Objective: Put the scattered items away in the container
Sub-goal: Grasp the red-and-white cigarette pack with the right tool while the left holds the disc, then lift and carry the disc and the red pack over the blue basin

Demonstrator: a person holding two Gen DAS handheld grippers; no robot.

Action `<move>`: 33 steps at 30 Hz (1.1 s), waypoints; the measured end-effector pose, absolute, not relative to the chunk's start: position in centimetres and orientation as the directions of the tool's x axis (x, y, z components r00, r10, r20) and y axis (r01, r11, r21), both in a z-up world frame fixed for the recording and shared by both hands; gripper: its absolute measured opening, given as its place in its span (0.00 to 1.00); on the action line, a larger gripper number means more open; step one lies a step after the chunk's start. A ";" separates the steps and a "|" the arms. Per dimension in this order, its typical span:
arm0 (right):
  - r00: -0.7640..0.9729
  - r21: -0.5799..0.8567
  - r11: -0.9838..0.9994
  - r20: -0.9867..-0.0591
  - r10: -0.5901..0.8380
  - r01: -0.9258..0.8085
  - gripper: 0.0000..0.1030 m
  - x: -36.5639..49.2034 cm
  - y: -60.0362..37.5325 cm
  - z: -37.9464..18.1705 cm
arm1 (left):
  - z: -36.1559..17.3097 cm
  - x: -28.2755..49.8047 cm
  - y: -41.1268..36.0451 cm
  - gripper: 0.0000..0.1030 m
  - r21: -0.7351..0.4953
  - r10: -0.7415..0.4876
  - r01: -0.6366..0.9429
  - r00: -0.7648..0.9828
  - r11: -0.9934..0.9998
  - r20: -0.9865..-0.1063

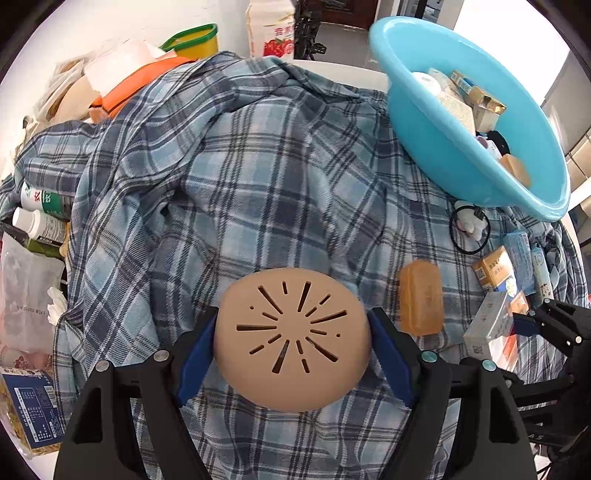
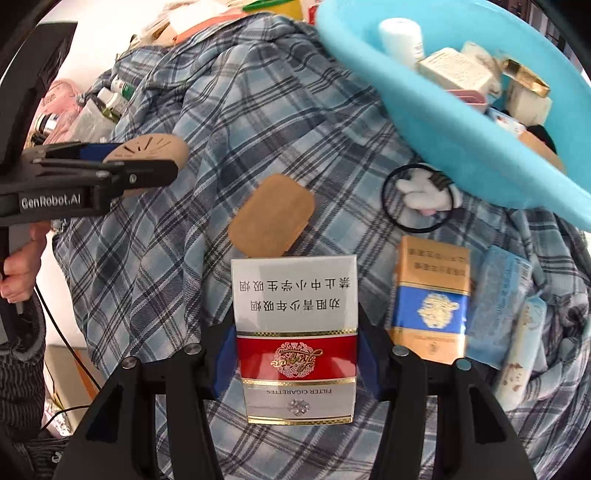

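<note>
My left gripper [image 1: 293, 341] is shut on a round tan slotted lid [image 1: 291, 339], held above the plaid cloth; it also shows in the right wrist view [image 2: 147, 149]. My right gripper [image 2: 295, 350] is shut on a white-and-red cigarette pack [image 2: 295, 339], also seen at the right of the left wrist view [image 1: 487, 328]. The blue basin [image 1: 436, 133] [image 2: 436, 122] at the upper right holds several boxes and small items. An amber soap bar [image 1: 421, 297] [image 2: 271, 216], a black hair tie with a white charm [image 2: 421, 197], a gold-and-blue pack [image 2: 430, 299] and pale blue packets [image 2: 498, 295] lie on the cloth.
The blue plaid cloth [image 1: 258, 177] covers the table. Bottles [image 1: 40, 214], plastic bags and a blue box [image 1: 29, 410] crowd the left edge. An orange item [image 1: 136, 85], a yellow tub [image 1: 195, 40] and a carton [image 1: 273, 29] stand at the back.
</note>
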State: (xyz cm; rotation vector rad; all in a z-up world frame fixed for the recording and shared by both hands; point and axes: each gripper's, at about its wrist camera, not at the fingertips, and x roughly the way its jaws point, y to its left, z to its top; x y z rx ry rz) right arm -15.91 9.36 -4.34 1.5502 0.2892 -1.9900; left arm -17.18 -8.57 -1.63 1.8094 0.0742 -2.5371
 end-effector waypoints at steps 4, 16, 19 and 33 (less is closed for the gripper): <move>-0.165 0.183 -0.826 -0.935 -0.314 0.534 0.52 -16.6 11.2 -3.7 | -1.4 -17.1 -7.2 0.79 -0.025 0.018 0.018 -0.326 -1.000 -0.945; -0.249 0.156 -0.913 -0.932 -0.262 0.377 0.52 -16.0 20.3 -1.7 | -1.2 -18.3 -0.4 0.79 -0.035 0.073 -0.125 -0.321 -0.992 -0.944; -0.247 0.173 -0.923 -0.932 -0.267 0.344 0.52 -16.4 21.8 -1.6 | -1.1 -18.3 1.0 0.79 -0.041 0.085 -0.141 -0.318 -0.989 -0.944; -0.305 0.151 -0.921 -0.914 -0.269 0.358 0.52 -17.5 22.1 1.3 | 1.8 -18.7 1.8 0.79 -0.012 0.063 -0.144 -0.360 -0.990 -0.931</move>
